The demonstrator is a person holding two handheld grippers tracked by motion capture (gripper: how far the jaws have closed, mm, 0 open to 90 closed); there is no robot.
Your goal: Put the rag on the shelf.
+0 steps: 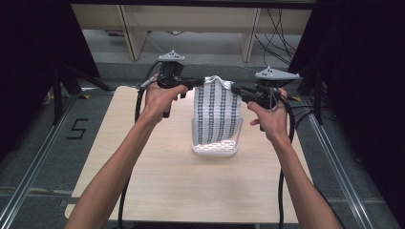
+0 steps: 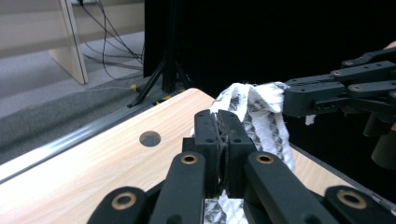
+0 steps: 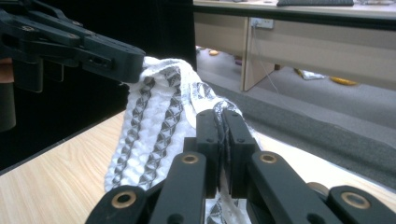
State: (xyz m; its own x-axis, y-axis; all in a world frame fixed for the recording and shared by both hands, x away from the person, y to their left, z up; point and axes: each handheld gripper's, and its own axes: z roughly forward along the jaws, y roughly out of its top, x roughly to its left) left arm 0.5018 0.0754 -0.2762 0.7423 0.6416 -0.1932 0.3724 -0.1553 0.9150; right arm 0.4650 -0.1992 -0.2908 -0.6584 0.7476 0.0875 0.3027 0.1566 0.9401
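Both grippers, left (image 1: 195,84) and right (image 1: 235,88), pinch the top corners of a white black-patterned cloth (image 1: 217,112), hanging it over a clear plastic tub (image 1: 215,149), probably to lower it in.

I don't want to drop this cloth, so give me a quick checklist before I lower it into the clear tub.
1. Left gripper shut on the patterned cloth: ok.
2. Right gripper shut on the cloth's other top corner: ok.
3. Cloth hangs straight between the two grips: ok.
4. Cloth's bottom edge sits inside the clear tub: ok.
5. Tub stands well inside the table edges: ok.
6. Anything else inside the tub: cannot tell.
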